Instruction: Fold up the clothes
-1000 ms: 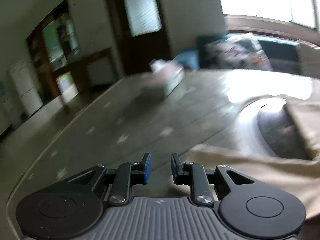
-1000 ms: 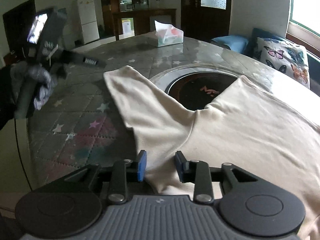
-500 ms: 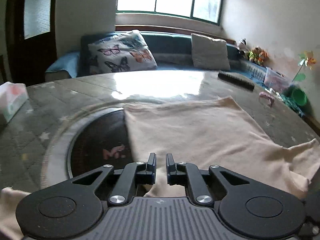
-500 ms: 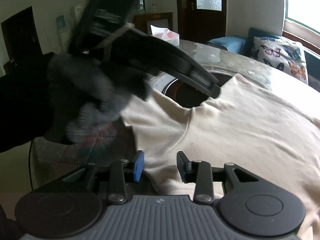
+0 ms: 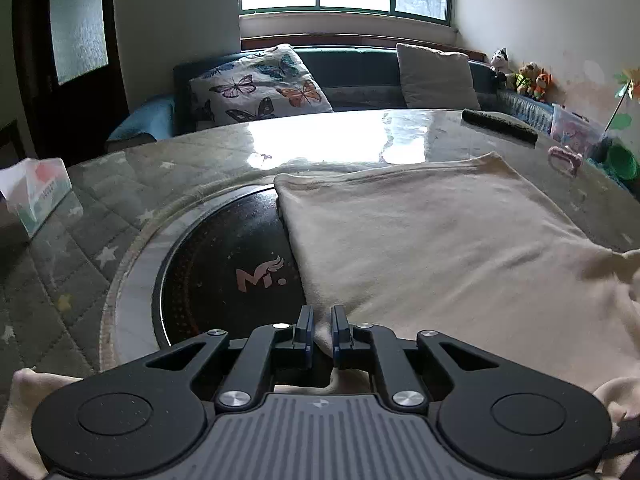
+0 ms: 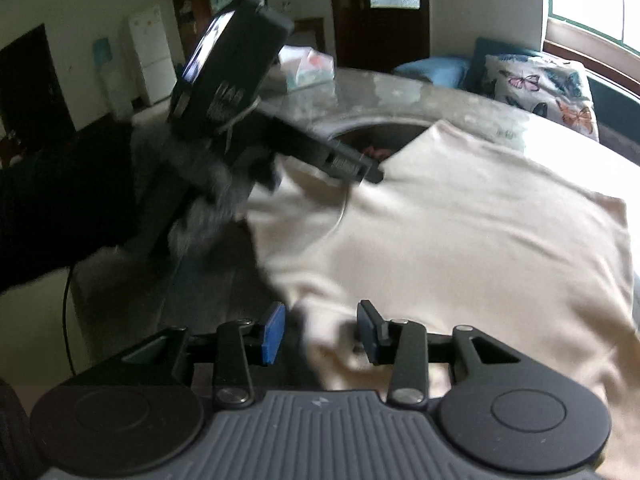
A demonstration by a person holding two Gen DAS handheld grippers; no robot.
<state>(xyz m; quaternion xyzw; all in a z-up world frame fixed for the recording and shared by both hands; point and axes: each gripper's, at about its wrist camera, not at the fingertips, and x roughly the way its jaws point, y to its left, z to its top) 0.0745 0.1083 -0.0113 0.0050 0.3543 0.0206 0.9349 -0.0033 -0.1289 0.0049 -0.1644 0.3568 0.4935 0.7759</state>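
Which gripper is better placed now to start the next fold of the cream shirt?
Left. The left gripper already has its jaws shut on a fold of the cream shirt beside the black disc. The right gripper has open jaws that have just been widening, with cloth between them unpinched.

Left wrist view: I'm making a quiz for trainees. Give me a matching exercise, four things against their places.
Things:
1. tissue box
2. butterfly pillow
3. cream shirt
4. soft toys

Places:
A. far right, by the wall
B. on the sofa behind the table
C. left edge of the table
D. spread on the table, a fold pinched in the left gripper

Pairs: 1-C, 2-B, 3-D, 4-A
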